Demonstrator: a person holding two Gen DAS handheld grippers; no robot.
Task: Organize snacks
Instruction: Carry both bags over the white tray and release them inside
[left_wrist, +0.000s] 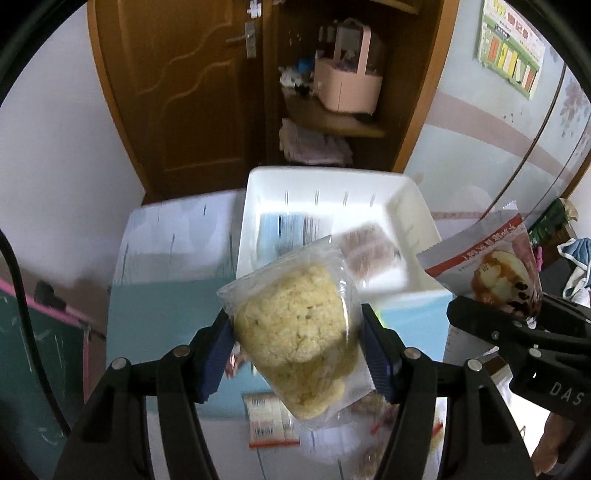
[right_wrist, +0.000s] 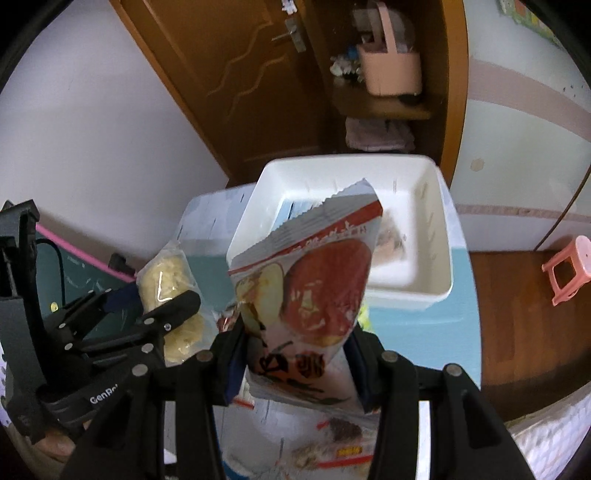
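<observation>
In the left wrist view, the left gripper (left_wrist: 297, 343) squeezes a clear bag of yellow crumbly cake (left_wrist: 295, 332) up in the air. Behind it sits a white tray (left_wrist: 413, 206) on the table (left_wrist: 155, 302). Other snacks lie inside the tray.

In the right wrist view, the right gripper (right_wrist: 295, 354) pinches a red apple snack bag (right_wrist: 314, 291), held in front of the tray.

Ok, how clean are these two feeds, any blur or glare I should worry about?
Left wrist view: the clear cookie bag is fairly sharp with glare on its film; the white bin and its contents are motion-smeared, and the rim bows from fisheye. Right wrist view: the apple packet is soft, and the snacks on the table below it are blurred.
</observation>
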